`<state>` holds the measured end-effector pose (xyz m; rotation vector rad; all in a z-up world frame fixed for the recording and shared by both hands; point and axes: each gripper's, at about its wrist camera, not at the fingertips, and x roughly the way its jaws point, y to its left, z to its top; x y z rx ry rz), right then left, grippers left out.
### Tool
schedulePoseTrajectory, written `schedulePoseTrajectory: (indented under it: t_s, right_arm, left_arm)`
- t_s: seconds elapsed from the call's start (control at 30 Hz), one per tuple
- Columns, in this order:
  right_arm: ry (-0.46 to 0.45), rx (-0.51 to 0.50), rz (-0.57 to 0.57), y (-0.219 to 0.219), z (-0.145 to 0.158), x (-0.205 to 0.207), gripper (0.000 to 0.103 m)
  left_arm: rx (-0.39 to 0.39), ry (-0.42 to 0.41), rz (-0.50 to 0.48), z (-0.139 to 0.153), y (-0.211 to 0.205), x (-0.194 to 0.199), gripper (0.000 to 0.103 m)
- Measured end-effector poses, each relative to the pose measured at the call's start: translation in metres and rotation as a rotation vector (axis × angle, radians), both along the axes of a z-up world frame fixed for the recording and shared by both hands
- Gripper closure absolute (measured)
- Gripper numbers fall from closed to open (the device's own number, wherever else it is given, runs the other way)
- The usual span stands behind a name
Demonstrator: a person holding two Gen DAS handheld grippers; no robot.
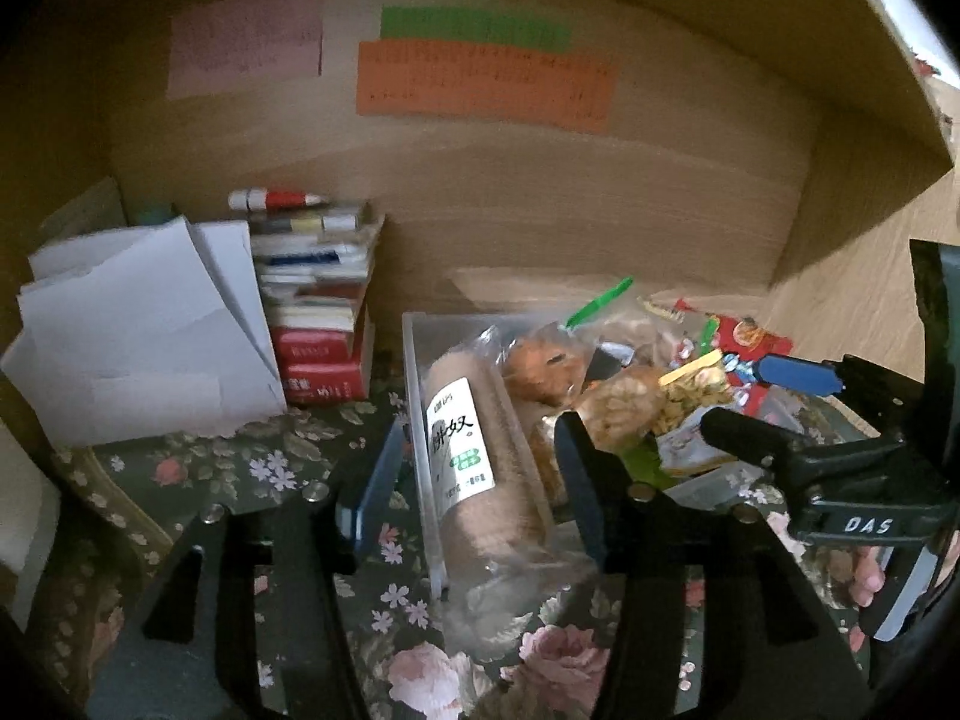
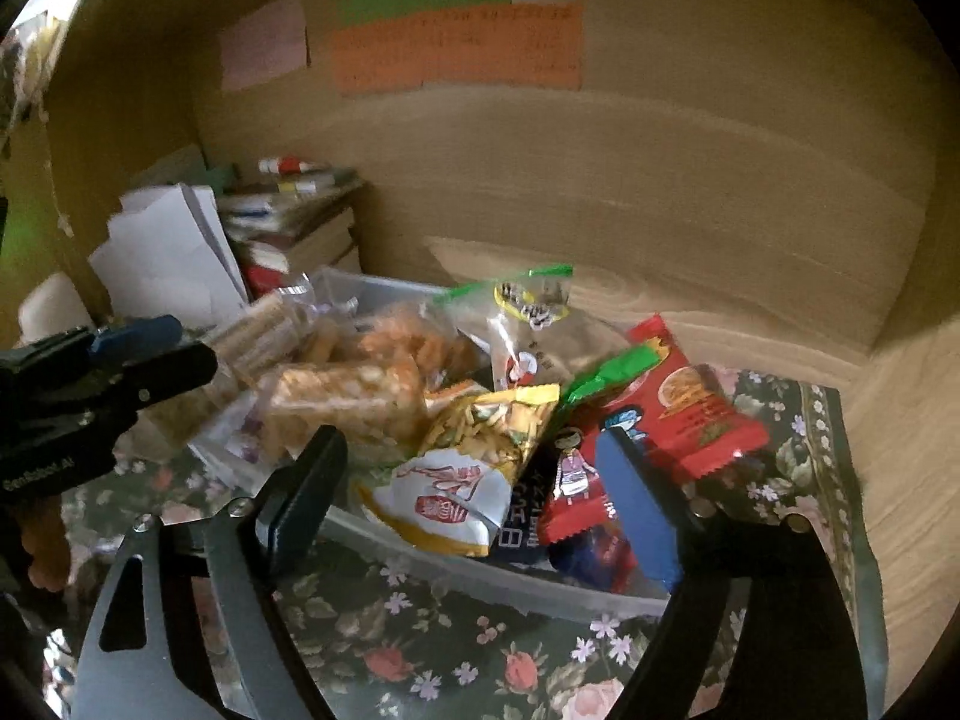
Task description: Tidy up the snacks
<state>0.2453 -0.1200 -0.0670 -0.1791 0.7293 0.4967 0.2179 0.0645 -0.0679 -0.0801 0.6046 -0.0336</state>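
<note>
A clear plastic bin [image 1: 414,360] [image 2: 480,576] sits on the floral cloth, full of snacks. A brown biscuit roll [image 1: 474,456] with a white label lies along its left side, partly over the front rim. Bagged fried snacks [image 1: 540,366] [image 2: 354,390], a yellow-white packet [image 2: 474,462] and red packets [image 2: 690,414] fill the remainder. My left gripper [image 1: 480,474] is open, its fingers on either side of the roll. My right gripper [image 2: 474,480] is open, hovering over the yellow-white packet at the bin's front edge; it also shows in the left wrist view [image 1: 774,402].
The bin stands inside a wooden cubby with coloured paper notes [image 1: 480,84] on the back wall. A stack of books [image 1: 318,324] and loose white papers [image 1: 138,330] fill the left corner. The wooden side wall [image 2: 900,450] rises close on the right.
</note>
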Motion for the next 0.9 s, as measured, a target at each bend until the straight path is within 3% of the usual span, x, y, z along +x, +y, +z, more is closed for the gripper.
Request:
schedulePoseTrajectory:
  t_s: [0.5,0.8,0.9]
  right_arm:
    - [-0.275,0.181,-0.039,-0.044,0.104,-0.093,0.020]
    - [-0.357,0.210,-0.047,-0.052,0.123,-0.146,0.020]
    - [-0.370,0.210,-0.058,-0.051,0.123,-0.156,0.016]
  left_arm:
    - [0.019,-0.308,-0.013,0.091,-0.029,-0.102,0.044]
    - [0.041,-0.399,0.003,0.107,-0.044,-0.154,0.032]
    - [0.038,-0.408,0.009,0.108,-0.046,-0.167,0.022]
